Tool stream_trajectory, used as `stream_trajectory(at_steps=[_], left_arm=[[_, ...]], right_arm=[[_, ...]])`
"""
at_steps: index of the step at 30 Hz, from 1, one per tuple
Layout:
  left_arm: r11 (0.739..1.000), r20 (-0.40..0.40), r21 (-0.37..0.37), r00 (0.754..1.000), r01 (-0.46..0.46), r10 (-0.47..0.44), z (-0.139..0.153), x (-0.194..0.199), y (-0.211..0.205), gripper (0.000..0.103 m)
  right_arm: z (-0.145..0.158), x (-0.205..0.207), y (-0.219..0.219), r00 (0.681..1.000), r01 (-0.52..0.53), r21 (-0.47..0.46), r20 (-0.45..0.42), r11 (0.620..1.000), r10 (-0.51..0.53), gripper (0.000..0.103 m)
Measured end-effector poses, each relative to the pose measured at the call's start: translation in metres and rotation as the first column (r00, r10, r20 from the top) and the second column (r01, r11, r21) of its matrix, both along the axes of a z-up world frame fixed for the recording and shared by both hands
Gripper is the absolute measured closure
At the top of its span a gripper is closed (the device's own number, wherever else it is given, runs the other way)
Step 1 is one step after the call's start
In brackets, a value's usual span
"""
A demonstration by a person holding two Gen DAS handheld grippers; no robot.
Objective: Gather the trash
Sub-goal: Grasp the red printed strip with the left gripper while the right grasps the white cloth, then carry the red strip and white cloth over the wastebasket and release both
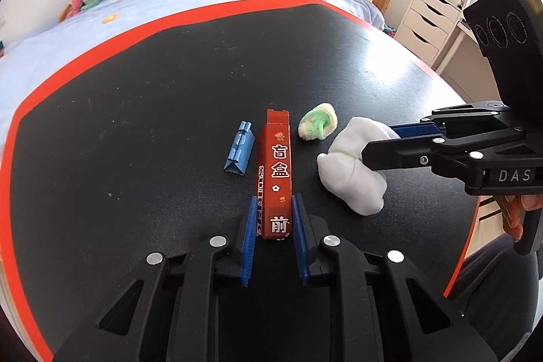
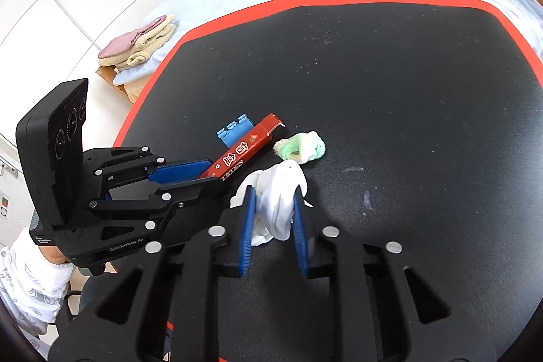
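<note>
- Your left gripper [image 1: 273, 219] is clamped on the near end of the red box [image 1: 274, 165], mid-table; the box's bottom end is cut off behind the pads.
- Your right gripper [image 2: 273, 216] is pinching the white cloth wad [image 2: 278, 195]; part of the wad is hidden by its fingers.
- Blue wrapper [image 1: 239, 147] lies just left of the box, partly hidden behind it in the right wrist view.
- Green-and-cream fuzzy scrap [image 1: 318, 121] sits near the wad; can't tell what it is.
- Table [image 1: 135, 90]: near edge out of view.

Left gripper [image 1: 273, 219] clamping red box [image 1: 274, 172] (upright lettering), right gripper [image 1: 375, 141] pinching white cloth [image 1: 353, 172]
</note>
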State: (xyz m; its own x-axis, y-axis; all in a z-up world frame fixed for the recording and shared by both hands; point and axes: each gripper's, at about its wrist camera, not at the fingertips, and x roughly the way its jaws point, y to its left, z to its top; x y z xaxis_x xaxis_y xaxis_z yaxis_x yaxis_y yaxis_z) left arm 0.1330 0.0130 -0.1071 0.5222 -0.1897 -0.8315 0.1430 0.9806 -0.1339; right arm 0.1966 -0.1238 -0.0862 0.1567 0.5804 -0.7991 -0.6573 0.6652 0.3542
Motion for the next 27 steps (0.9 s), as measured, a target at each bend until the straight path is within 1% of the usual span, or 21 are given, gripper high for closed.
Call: stream_trajectory(at_steps=[5, 12, 21, 27], left_arm=[[1.0, 0.012, -0.007, 1.0, 0.004, -0.004, 0.011, -0.008, -0.005, 0.086], [1.0, 0.026, -0.013, 1.0, 0.01, -0.009, 0.027, -0.024, -0.014, 0.087], [1.0, 0.051, -0.024, 0.999, 0.019, -0.018, 0.05, -0.062, -0.029, 0.087], [0.998, 0.067, -0.033, 0.997, 0.044, -0.042, 0.064, -0.093, -0.043, 0.087]], right_arm=[[0.008, -0.01, -0.006, 1.0, 0.01, -0.016, 0.028, 1.0, -0.009, 0.092], [0.024, -0.025, -0.016, 0.998, 0.026, -0.023, 0.066, 0.999, -0.024, 0.093], [0.047, -0.064, -0.039, 0.992, 0.041, -0.037, 0.121, 0.998, -0.036, 0.093], [0.066, -0.1, -0.059, 0.984, 0.055, -0.051, 0.174, 0.997, -0.046, 0.093]])
